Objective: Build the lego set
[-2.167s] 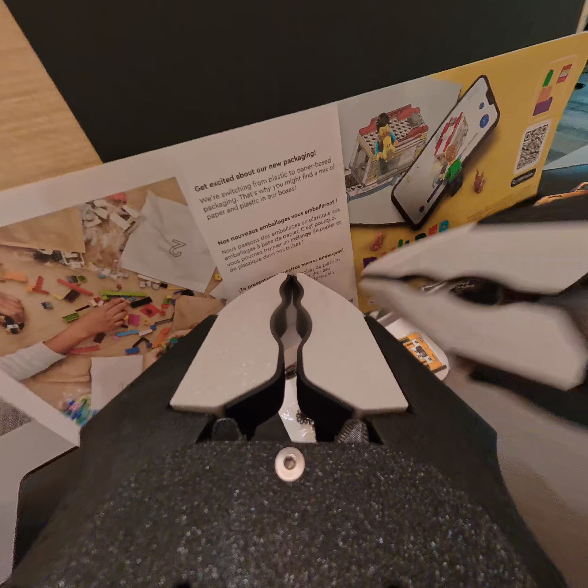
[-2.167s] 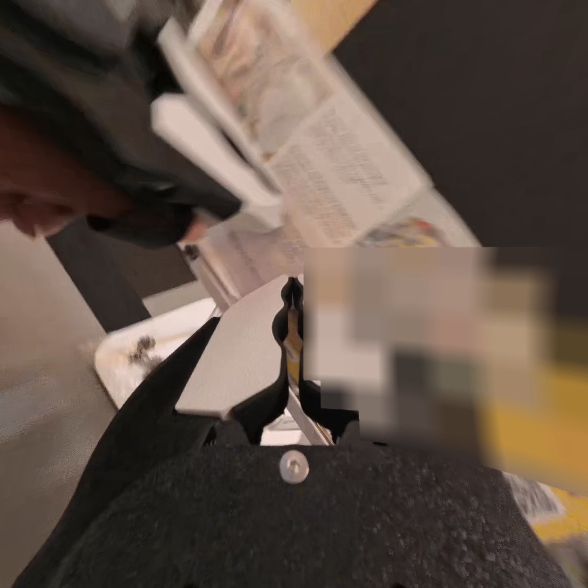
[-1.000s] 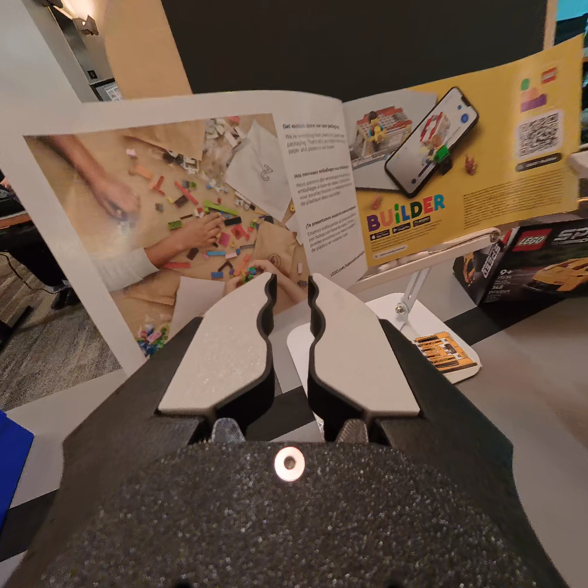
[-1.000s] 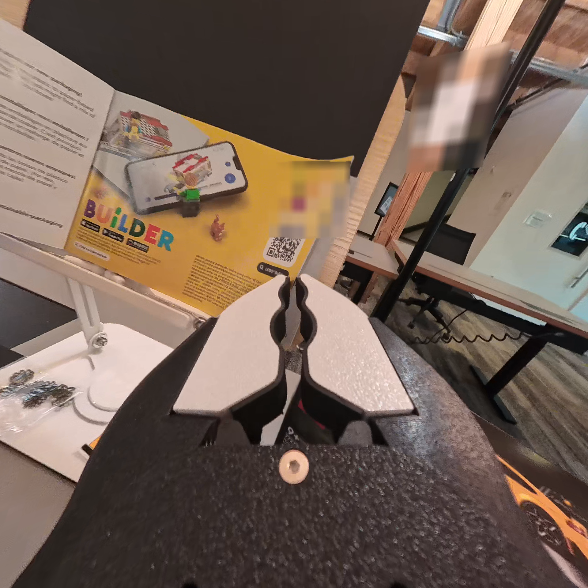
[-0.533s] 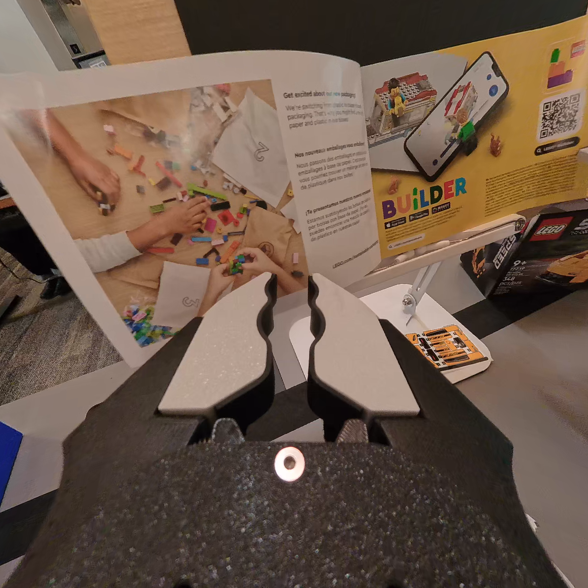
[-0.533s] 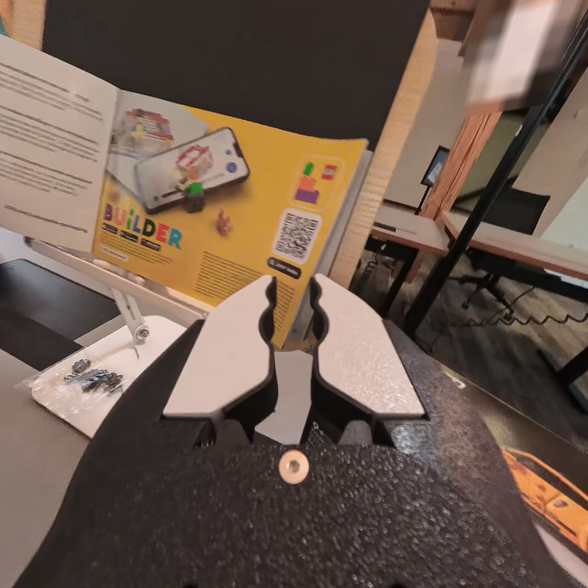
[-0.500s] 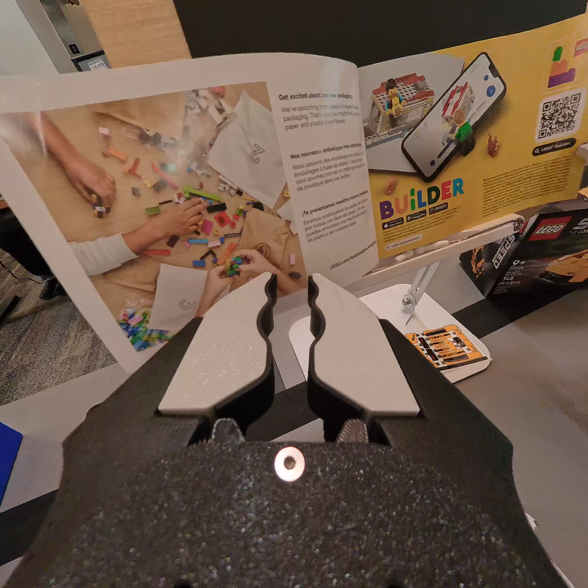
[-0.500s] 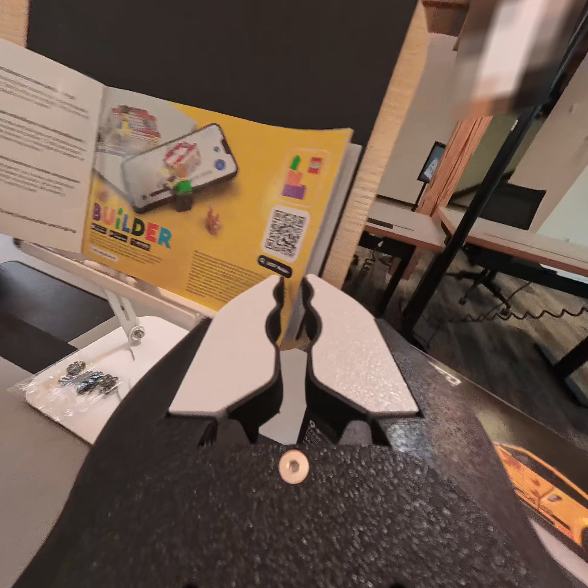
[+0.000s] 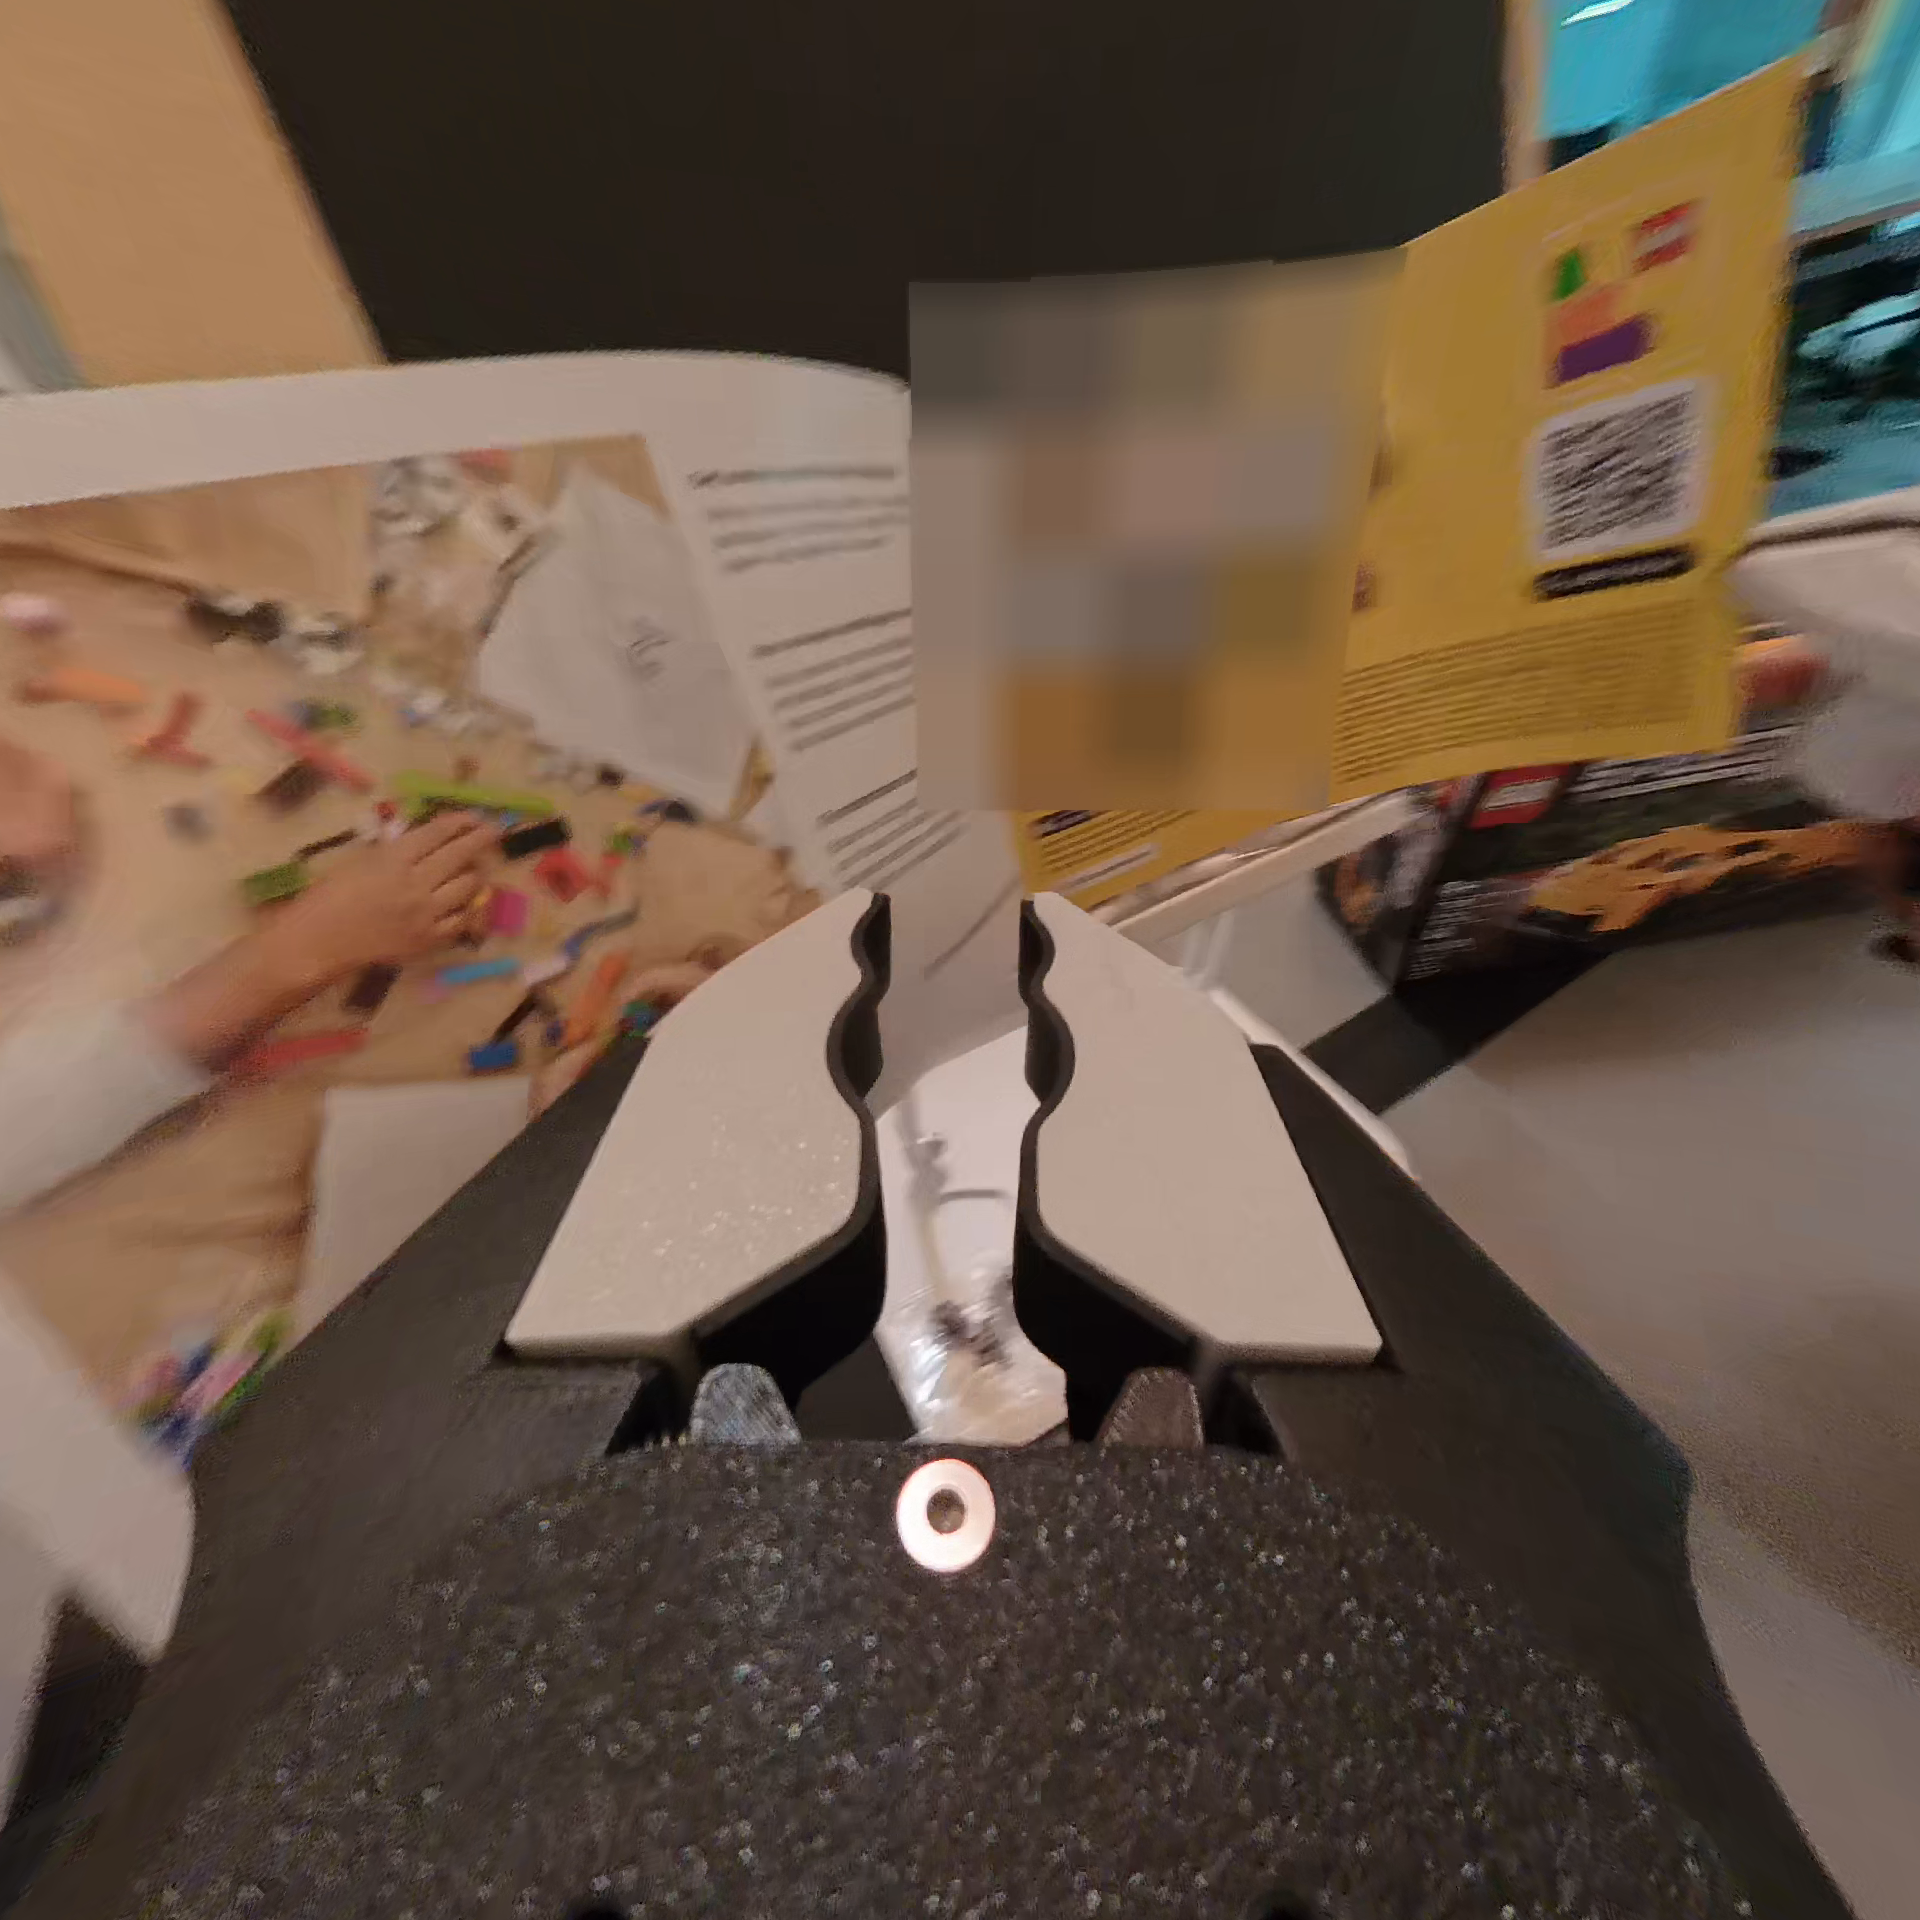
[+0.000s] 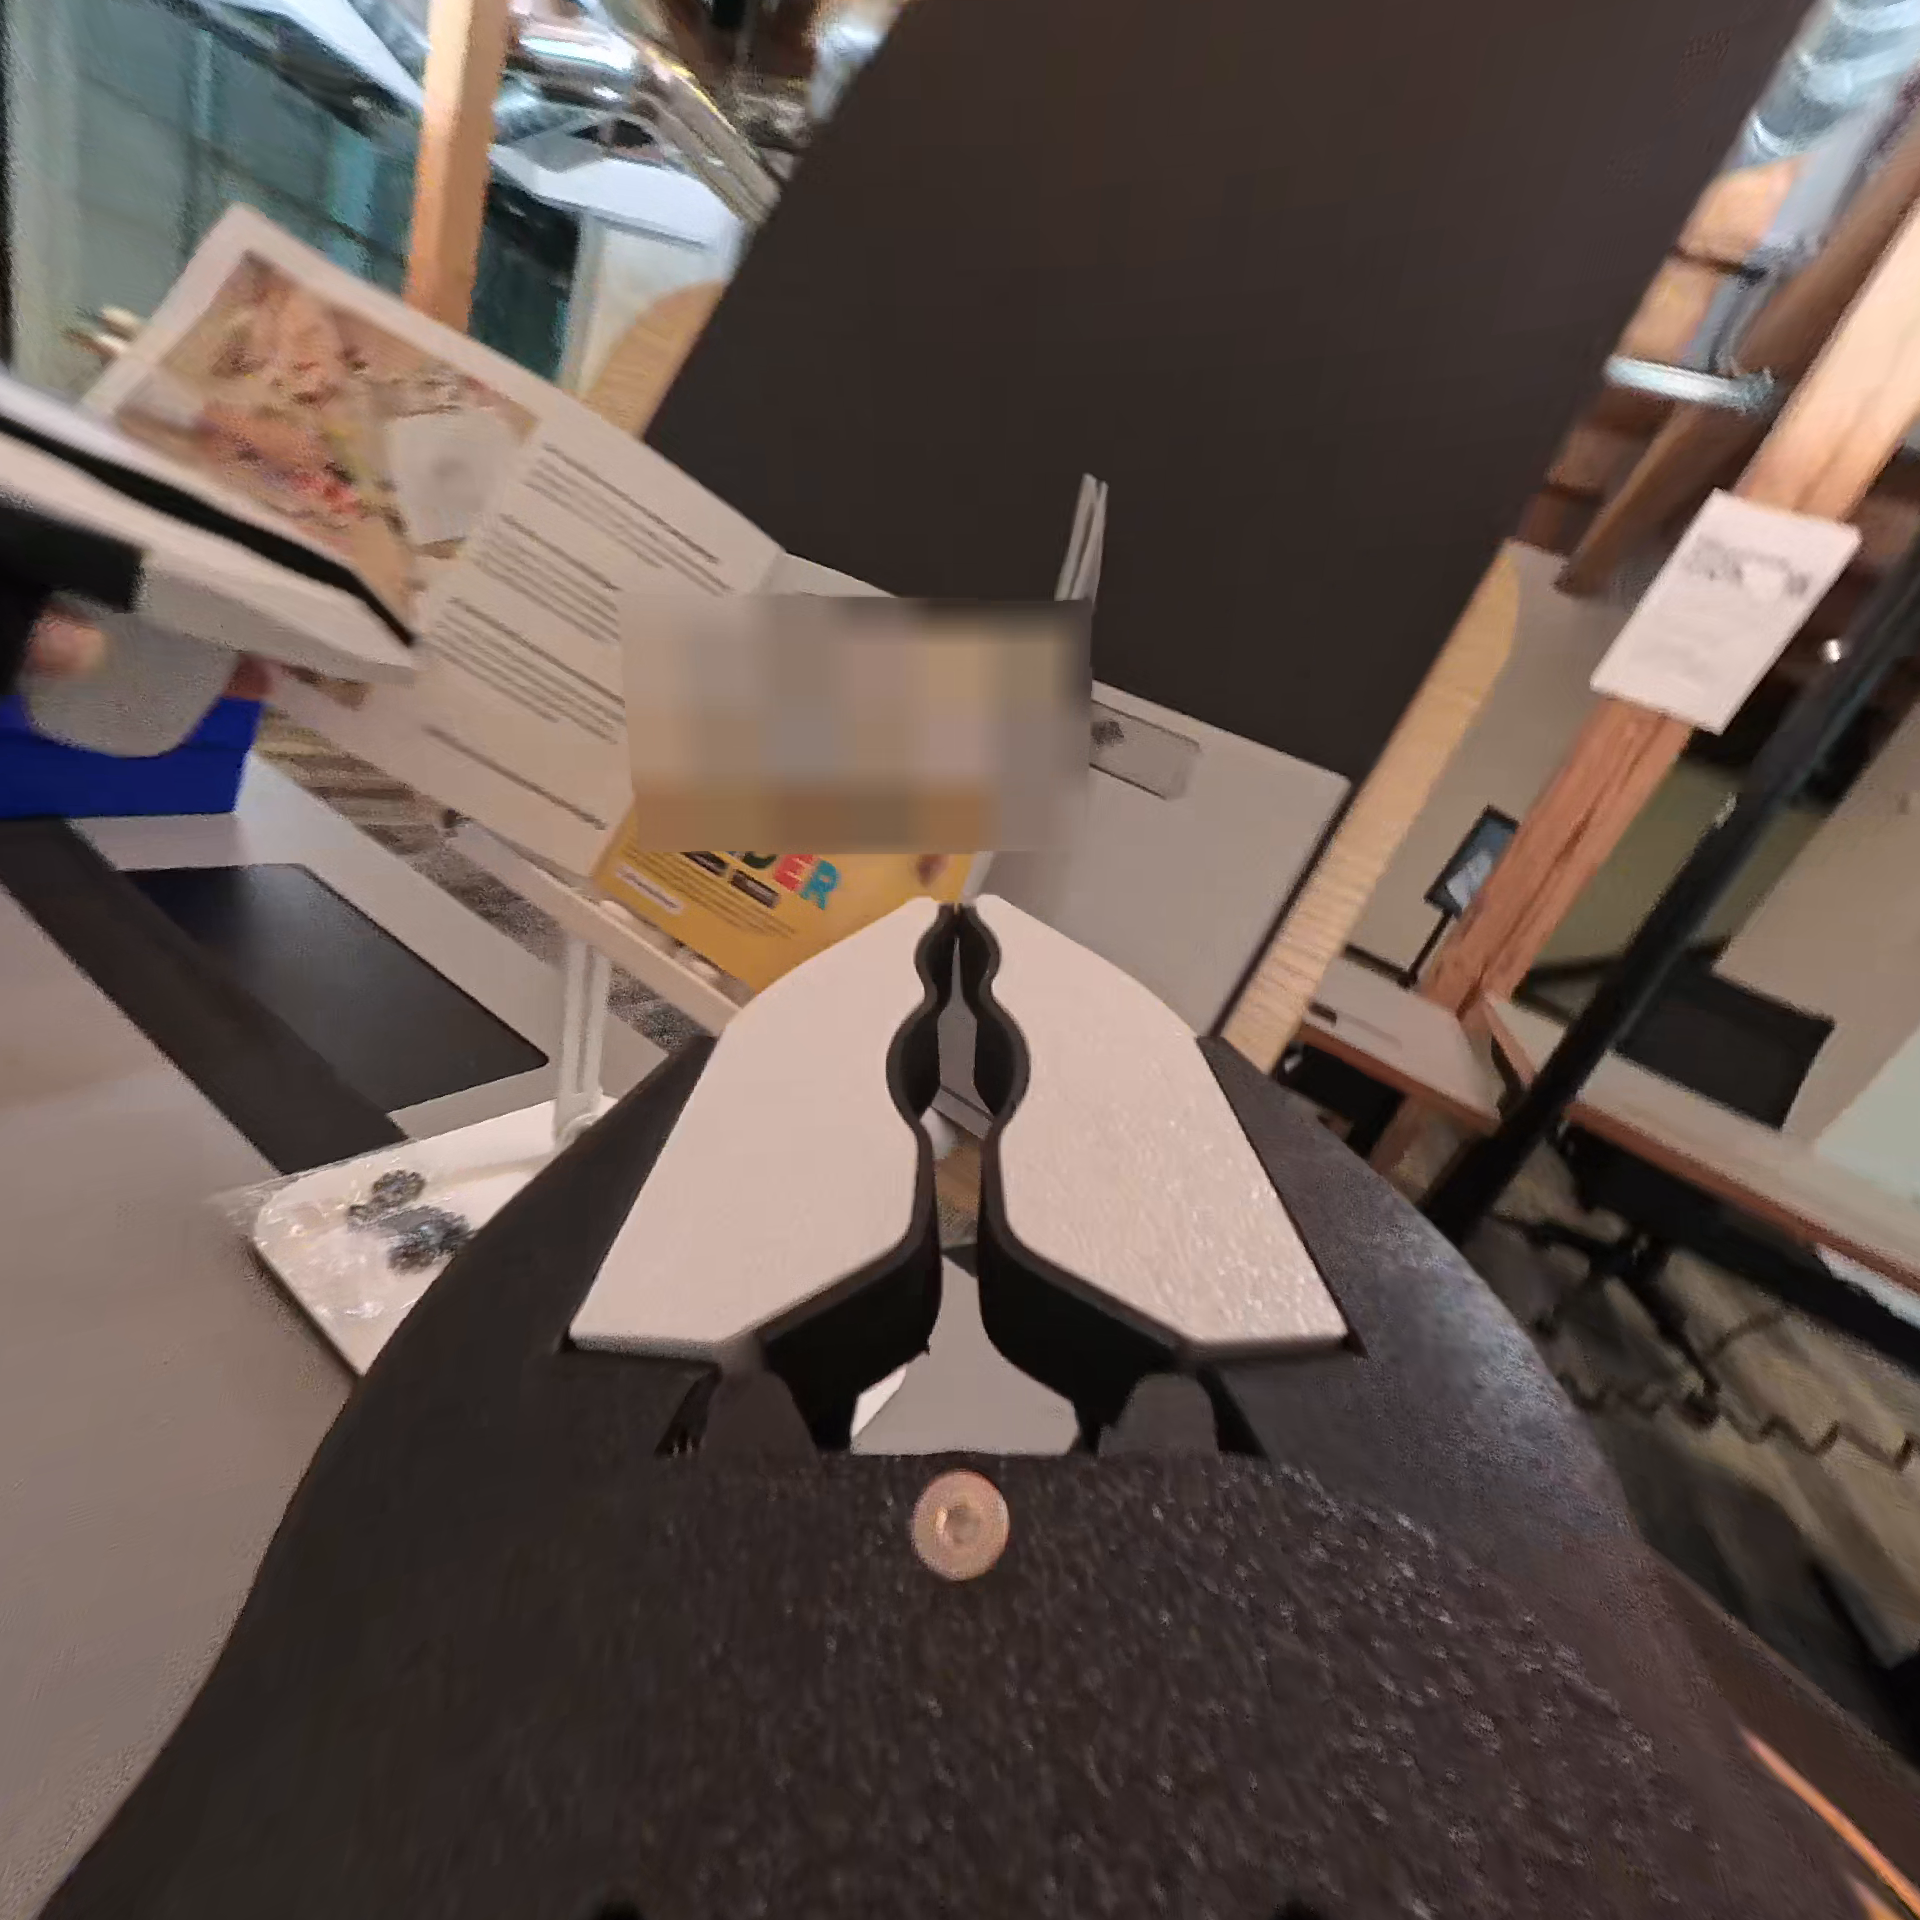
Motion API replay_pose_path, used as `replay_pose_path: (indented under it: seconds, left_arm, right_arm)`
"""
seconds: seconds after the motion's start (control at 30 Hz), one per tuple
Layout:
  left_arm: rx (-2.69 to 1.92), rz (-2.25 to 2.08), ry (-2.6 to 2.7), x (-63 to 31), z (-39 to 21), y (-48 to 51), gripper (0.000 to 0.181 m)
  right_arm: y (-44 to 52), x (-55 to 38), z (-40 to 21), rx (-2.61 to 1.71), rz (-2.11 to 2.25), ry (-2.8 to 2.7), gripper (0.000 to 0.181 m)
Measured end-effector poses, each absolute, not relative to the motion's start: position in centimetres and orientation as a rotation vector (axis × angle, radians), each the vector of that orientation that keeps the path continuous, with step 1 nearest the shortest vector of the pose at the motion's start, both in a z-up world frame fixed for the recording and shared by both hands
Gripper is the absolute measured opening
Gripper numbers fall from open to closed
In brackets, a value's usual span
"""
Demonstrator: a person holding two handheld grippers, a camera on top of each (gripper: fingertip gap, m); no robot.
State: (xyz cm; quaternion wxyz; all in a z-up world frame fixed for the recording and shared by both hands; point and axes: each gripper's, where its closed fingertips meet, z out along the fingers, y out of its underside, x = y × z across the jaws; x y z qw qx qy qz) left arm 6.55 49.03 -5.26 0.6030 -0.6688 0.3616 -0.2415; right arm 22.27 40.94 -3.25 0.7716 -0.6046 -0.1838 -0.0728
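Turning pages, by the look of it: the right gripper [image 10: 958, 910] is clenched on the lower edge of the yellow page [image 9: 1538, 499] of the instruction booklet [image 10: 582, 613], which sits propped on a white stand [image 10: 644, 961] mid-frame. The left gripper [image 9: 954, 909] hangs released, nothing between its fingers, before the left-hand page. No bricks out yet; a lego box [image 9: 1558, 873] waits at right. Next, probably, sweep that leaf leftward without tearing it

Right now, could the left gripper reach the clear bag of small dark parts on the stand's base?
Probably yes. The left gripper is open, and the clear bag lies uncovered just below its fingers on the white stand base. The instruction booklet hangs above, not across the way.
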Motion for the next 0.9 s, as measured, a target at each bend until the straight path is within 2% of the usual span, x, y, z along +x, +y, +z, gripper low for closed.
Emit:
replay_pose_path:
  seconds: [0.23,0.47,0.63,0.9]
  left_arm:
    - [-1.408,-1.048,0.971,13.0,-1.0,41.7,0.033]
    - [-1.458,-1.210,0.954,15.9,-0.1,42.3,0.024]
    - [-1.458,-1.296,0.990,16.7,-0.2,41.9,0.008]
    - [-1.420,-1.414,1.014,16.4,-0.3,41.2,0.008]
  right_arm:
    - [40.7,16.9,-3.1,-1.274,-0.233,-0.604,0.001]
    - [40.7,15.0,-2.3,-1.243,-0.184,-0.626,0.001]
    - [40.7,15.1,-2.3,-1.238,-0.170,-0.625,0.001]
    - [40.2,15.0,-2.5,-1.234,-0.046,-0.624,0.001]
